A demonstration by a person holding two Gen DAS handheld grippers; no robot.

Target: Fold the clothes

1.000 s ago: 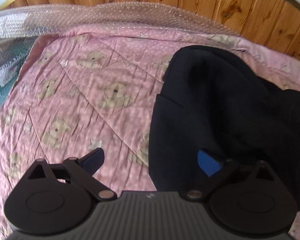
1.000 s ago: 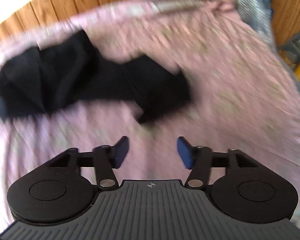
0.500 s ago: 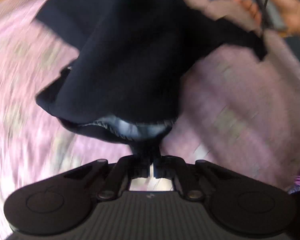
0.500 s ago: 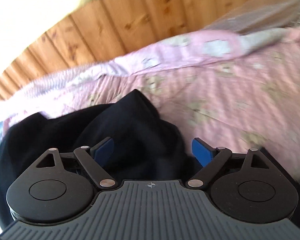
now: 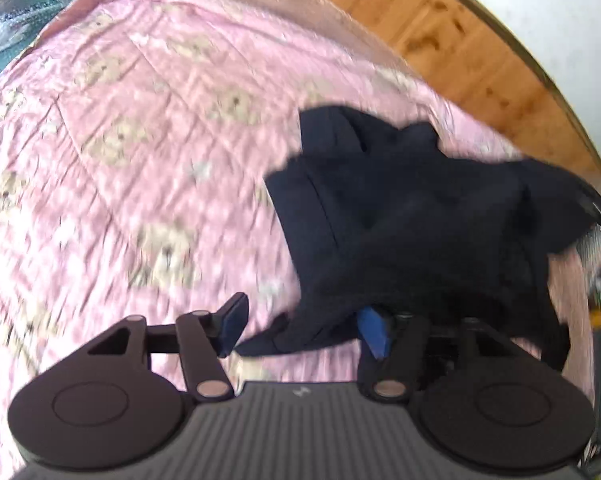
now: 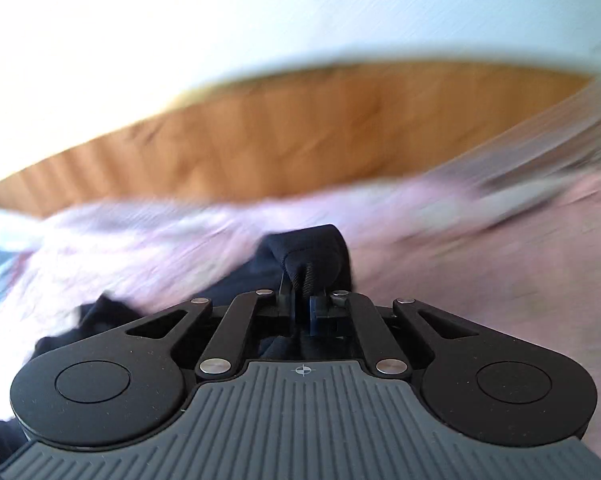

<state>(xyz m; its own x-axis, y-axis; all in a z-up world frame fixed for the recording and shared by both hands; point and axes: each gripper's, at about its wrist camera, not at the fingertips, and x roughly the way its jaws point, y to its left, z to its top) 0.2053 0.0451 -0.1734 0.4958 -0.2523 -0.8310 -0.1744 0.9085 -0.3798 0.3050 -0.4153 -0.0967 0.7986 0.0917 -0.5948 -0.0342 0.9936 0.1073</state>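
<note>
Your left gripper (image 5: 302,326) has its blue-padded fingers spread apart over the pink teddy-bear-print quilt (image 5: 140,152), with the crumpled dark navy garment (image 5: 420,224) draped over its right finger. Your right gripper (image 6: 303,304) is clamped on a bunched fold of that garment (image 6: 316,256), lifted above the quilt (image 6: 480,248).

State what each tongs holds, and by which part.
Right tongs: shut on a bunched fold of the dark garment. Left tongs: open, holding nothing.

A pink teddy-bear quilt (image 5: 148,128) lies below wood panelling (image 5: 472,40).
</note>
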